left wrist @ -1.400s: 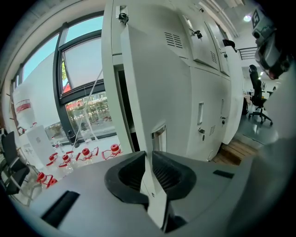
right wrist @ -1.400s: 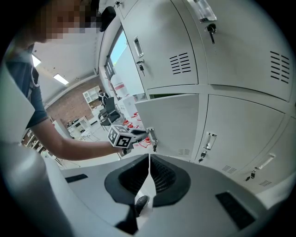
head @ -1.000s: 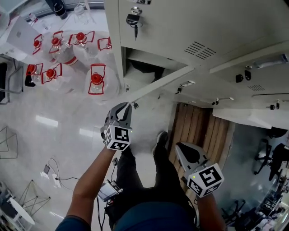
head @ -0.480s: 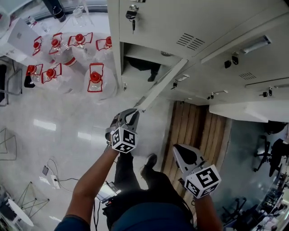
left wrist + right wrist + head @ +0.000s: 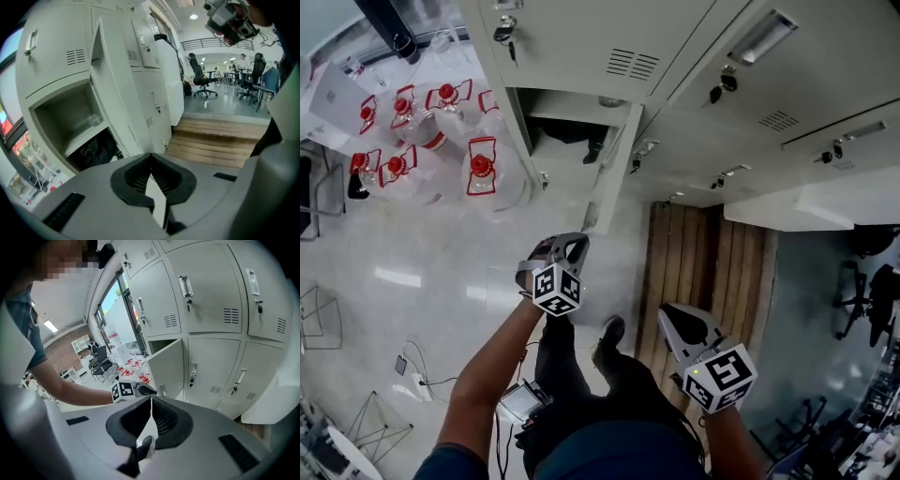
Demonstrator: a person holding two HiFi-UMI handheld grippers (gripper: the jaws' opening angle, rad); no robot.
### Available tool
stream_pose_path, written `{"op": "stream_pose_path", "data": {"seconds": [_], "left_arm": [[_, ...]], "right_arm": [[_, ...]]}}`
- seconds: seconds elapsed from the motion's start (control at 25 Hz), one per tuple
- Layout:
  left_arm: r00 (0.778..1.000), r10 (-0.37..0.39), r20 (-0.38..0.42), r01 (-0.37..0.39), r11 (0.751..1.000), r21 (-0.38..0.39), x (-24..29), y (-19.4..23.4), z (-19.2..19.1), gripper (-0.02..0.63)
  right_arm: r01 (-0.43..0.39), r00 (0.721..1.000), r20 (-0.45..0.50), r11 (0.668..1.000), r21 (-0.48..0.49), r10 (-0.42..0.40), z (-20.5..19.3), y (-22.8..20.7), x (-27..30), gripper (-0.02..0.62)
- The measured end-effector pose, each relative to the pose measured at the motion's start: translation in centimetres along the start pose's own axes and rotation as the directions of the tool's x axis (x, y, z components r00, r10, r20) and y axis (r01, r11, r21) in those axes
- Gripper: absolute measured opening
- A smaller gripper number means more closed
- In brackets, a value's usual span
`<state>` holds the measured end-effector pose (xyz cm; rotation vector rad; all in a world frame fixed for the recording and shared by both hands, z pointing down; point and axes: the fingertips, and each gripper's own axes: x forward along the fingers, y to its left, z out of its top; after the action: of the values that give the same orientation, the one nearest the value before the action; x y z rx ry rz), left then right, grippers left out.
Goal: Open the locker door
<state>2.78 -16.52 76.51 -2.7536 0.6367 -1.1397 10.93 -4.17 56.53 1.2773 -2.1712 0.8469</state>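
**Wide open now: pale grey metal locker door (image 5: 612, 169)**

Half a sec ago the door was being pulled by its free edge. Now it is swung right out and the open locker cubby (image 5: 555, 153) is shown, so the task looks done.

The left gripper (image 5: 151, 153) is seen just beside the door's low corner, prob. off it, jaws together on nothing. The right gripper (image 5: 151, 397) is held back, jaws together, empty too.

Bare floor is left under the door edge. Clear water jugs with red caps (image 5: 478, 169) are packed at the left and a brown wooden step (image 5: 703, 262) lies at the right.

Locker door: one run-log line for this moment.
locker door open | left gripper shut, empty, clear of door | right gripper shut, empty, held low
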Motion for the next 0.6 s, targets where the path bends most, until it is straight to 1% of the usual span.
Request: {"op": "stream_pose_path", "data": {"seconds": [0.28, 0.44, 0.6], "left_arm": [[0.997, -0.073, -0.013, 0.074, 0.995, 0.064, 1.5, -2.1, 2.4, 0.018], [0.997, -0.078, 0.021, 0.077, 0.995, 0.057, 1.7, -2.6, 5.1, 0.018], [0.996, -0.071, 0.047, 0.069, 0.997, 0.043, 0.0, -2.6, 7.9, 0.018]], "right_arm": [[0.021, 1.000, 0.019, 1.000, 0.014, -0.021, -0.7, -0.6, -2.0, 0.037], [0.030, 0.999, 0.034, 0.999, 0.013, -0.030, -0.5, -0.7, -3.3, 0.037], [0.030, 0.998, 0.063, 1.000, 0.000, -0.030, 0.5, -0.4, -5.2, 0.037]]}}
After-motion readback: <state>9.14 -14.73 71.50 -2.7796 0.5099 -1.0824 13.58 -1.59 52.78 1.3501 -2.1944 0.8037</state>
